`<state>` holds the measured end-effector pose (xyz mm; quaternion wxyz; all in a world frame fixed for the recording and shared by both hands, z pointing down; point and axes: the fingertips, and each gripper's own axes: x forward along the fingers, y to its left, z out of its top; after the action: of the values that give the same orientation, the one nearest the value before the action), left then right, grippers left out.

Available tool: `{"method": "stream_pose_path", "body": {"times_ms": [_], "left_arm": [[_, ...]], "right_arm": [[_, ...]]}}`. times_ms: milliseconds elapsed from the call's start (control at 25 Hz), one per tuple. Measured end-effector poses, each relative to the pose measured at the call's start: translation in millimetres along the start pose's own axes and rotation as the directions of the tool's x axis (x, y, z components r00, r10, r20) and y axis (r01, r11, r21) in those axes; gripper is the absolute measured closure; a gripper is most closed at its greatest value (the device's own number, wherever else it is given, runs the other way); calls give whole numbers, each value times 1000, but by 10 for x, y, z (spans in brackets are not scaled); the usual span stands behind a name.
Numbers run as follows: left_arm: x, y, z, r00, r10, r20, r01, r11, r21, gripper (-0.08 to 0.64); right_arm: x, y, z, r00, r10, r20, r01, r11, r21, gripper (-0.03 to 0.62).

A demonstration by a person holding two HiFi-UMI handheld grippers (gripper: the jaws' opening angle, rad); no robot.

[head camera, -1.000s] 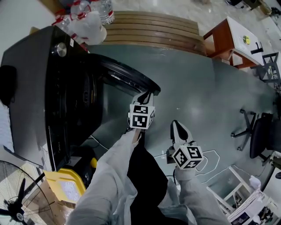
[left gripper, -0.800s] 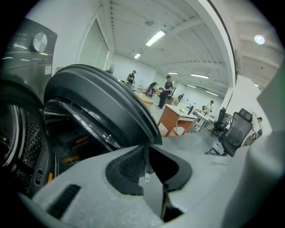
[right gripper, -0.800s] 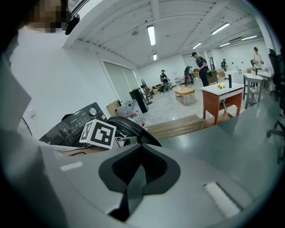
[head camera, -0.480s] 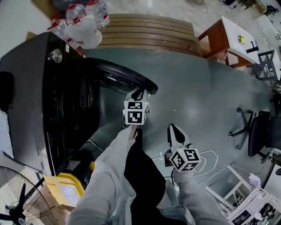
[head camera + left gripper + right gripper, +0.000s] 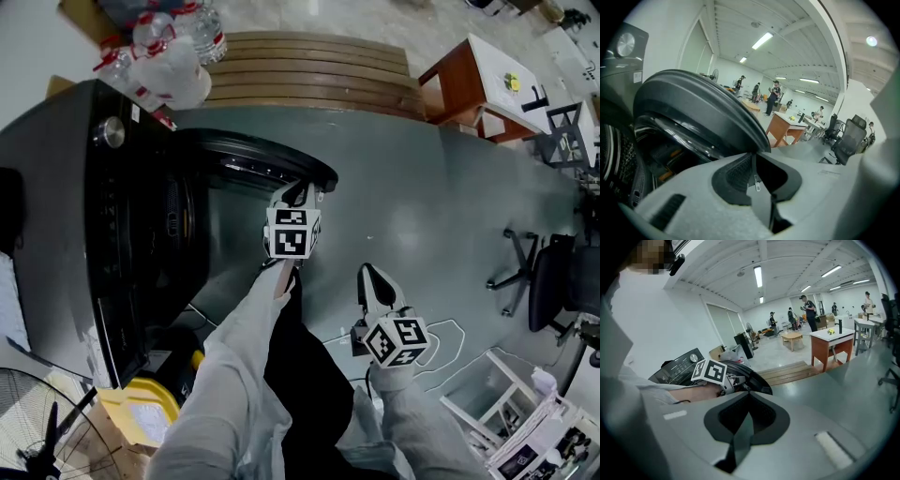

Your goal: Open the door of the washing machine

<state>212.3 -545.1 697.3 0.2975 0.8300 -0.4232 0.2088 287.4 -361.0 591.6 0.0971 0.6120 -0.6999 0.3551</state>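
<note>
- Door (image 5: 262,159) of the dark front-loading washing machine (image 5: 56,187), at scene left: already swung well out from the drum, free edge pointing right.
- Left claw (image 5: 302,194) clenched on that free edge; its jaws have just closed a shade tighter on it.
- Right claw (image 5: 370,275) clenched on nothing, nearer in, apart from the door.
- Risk, my reading: the hold is on a thin rim only. The door travels in an arc, so a straight pull could slide the claw off and let the door drift back.
- Second risk: person's legs (image 5: 305,375) stand near the door's path; white cable (image 5: 457,324) loops on the floor close by.
- Smooth grey floor (image 5: 412,187). Wooden platform (image 5: 309,70) far; bottled-water pack (image 5: 164,56) far left; brown table (image 5: 487,80) far right; office chair (image 5: 548,281) right; fan (image 5: 37,441) near left.
</note>
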Motion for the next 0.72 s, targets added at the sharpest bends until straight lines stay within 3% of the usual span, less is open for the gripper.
{"method": "stream_pose_path", "body": {"times_ms": [520, 720], "left_arm": [[320, 15, 307, 1000, -14, 28, 14, 1000, -16, 528], [139, -18, 343, 999, -16, 46, 16, 1000, 11, 502]], "right_arm": [[-111, -143, 145, 999, -35, 18, 35, 999, -3, 580], [-147, -145, 230, 997, -41, 67, 42, 999, -5, 580]]}}
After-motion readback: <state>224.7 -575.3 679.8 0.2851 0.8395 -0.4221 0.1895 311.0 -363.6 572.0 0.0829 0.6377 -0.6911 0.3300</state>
